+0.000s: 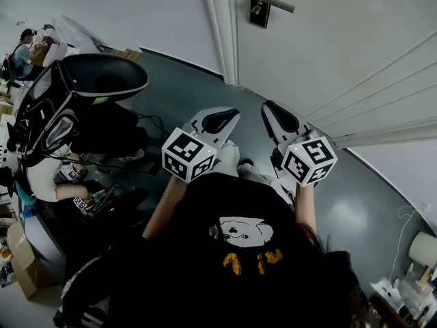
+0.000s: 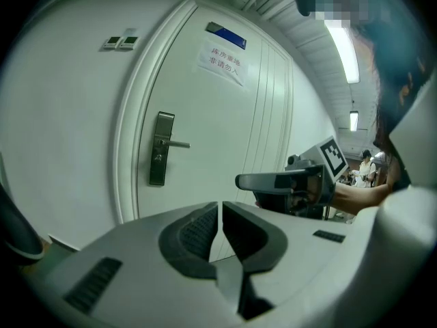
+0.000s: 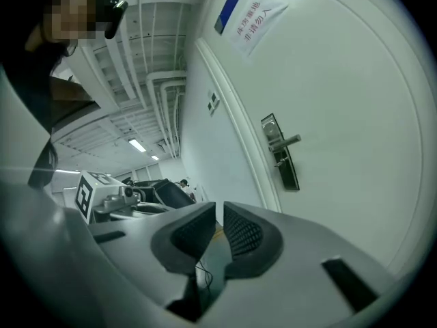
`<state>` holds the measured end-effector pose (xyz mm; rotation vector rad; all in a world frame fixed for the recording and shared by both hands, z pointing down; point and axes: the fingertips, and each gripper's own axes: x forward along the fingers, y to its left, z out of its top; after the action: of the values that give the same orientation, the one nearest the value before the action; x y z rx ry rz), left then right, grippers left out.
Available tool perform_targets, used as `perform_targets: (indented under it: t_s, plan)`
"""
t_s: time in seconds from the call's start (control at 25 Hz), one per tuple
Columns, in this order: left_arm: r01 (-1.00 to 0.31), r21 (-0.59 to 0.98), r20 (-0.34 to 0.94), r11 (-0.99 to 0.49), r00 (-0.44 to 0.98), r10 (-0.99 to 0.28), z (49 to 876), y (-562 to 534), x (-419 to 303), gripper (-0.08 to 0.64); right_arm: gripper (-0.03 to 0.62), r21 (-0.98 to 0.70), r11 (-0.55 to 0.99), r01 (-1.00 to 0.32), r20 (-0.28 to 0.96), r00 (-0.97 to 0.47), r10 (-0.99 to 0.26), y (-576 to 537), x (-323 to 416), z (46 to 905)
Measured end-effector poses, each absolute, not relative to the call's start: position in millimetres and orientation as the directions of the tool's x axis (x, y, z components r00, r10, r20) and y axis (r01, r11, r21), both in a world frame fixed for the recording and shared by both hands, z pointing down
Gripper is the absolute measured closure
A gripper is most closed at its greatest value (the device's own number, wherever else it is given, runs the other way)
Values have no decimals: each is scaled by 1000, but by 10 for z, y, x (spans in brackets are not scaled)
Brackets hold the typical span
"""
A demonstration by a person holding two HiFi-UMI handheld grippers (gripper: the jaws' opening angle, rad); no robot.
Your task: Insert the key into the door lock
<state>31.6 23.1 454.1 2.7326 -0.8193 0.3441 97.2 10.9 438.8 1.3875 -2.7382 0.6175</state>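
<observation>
The white door point(image 1: 341, 39) stands ahead with its dark lock plate point(image 1: 260, 2) and silver lever handle point(image 1: 275, 4) at the top of the head view. In the left gripper view the lock plate point(image 2: 161, 157) is left of centre; in the right gripper view the lock plate point(image 3: 281, 152) is right of centre. My left gripper point(image 1: 231, 113) and right gripper point(image 1: 268, 106) are held side by side at chest height, well short of the door. The left gripper point(image 2: 220, 207) is shut on nothing. The right gripper point(image 3: 219, 208) shows only a thin slit, with nothing in it. No key is visible.
A black office chair point(image 1: 102, 77) and desk clutter with cables point(image 1: 102, 162) stand close on my left. A person point(image 1: 24, 50) sits at the far left. A paper notice point(image 2: 222, 61) is taped high on the door. Boxes and a lamp point(image 1: 422, 248) are at the lower right.
</observation>
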Motion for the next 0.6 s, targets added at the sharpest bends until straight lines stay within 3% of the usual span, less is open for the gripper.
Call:
perform_targets:
  t_s: [0.6]
  plan:
    - [-594, 187, 262, -782, 798, -543, 4434, 169, 20, 535, 578, -302, 509, -806, 173, -571, -802, -7, 964, 4275]
